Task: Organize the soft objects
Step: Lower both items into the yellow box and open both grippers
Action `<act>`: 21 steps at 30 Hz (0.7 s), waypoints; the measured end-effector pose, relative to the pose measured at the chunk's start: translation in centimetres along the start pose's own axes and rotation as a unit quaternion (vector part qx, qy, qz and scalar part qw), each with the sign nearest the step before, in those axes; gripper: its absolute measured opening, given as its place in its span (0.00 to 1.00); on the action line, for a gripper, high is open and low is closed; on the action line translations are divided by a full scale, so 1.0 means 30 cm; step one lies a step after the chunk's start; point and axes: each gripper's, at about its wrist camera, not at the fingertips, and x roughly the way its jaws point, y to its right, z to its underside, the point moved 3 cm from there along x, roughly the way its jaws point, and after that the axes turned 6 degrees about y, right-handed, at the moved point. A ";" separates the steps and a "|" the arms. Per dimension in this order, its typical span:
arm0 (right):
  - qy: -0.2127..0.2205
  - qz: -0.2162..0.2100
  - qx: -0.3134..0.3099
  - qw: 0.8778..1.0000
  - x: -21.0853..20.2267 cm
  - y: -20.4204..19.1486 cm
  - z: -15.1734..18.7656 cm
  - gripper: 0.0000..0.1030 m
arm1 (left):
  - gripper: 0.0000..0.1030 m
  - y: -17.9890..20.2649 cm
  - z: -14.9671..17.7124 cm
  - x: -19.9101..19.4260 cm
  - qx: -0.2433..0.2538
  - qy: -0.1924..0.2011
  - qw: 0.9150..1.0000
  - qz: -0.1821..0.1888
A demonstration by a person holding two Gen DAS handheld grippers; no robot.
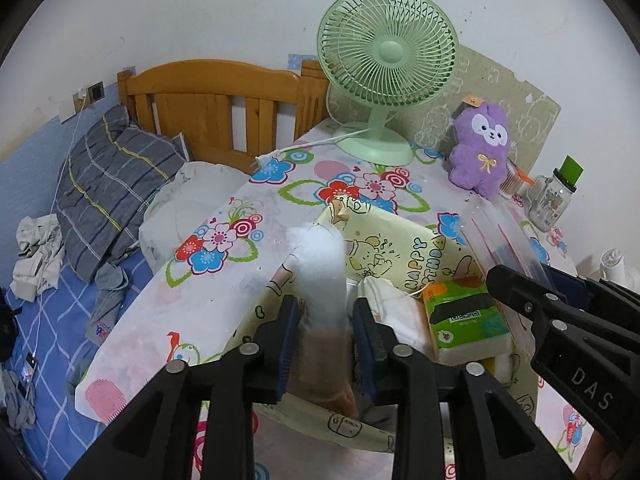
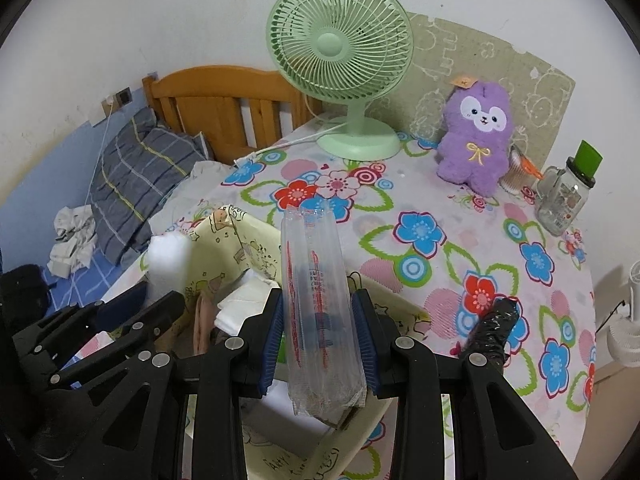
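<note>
Two soft items are in hand above the yellow cartoon-print box (image 1: 404, 248), which stands at the near edge of the floral-clothed table (image 2: 460, 248). The left gripper (image 1: 325, 320) is clamped on a white fluffy piece (image 1: 320, 264) over the box's left side; the right gripper (image 2: 318, 334) pinches a clear air-cushion packing strip (image 2: 314, 280) over its right side. Inside the box lie folded white cloth (image 1: 386, 300) and a green tissue pack (image 1: 464, 316). Judged step: depositing. Next move calls for lowering each item into free space, then releasing. A purple plush (image 2: 476, 140) sits unsorted by the far edge, beside the green fan (image 2: 340, 48).
</note>
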 end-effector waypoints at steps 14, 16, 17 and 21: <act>0.011 0.011 0.024 1.000 -0.021 0.054 0.000 0.69 | 0.71 0.017 -0.009 -0.001 0.009 -0.002 1.000 0.017; 0.016 0.011 0.024 1.000 -0.034 0.056 -0.002 0.69 | 0.72 0.024 -0.010 -0.014 0.012 0.003 1.000 0.013; 0.017 0.011 0.023 1.000 -0.039 0.056 -0.002 0.69 | 0.73 0.029 -0.010 -0.020 0.013 0.007 1.000 0.012; 0.022 0.009 0.021 0.999 -0.058 0.056 -0.003 0.69 | 0.74 0.038 -0.012 -0.038 0.017 0.013 1.000 0.015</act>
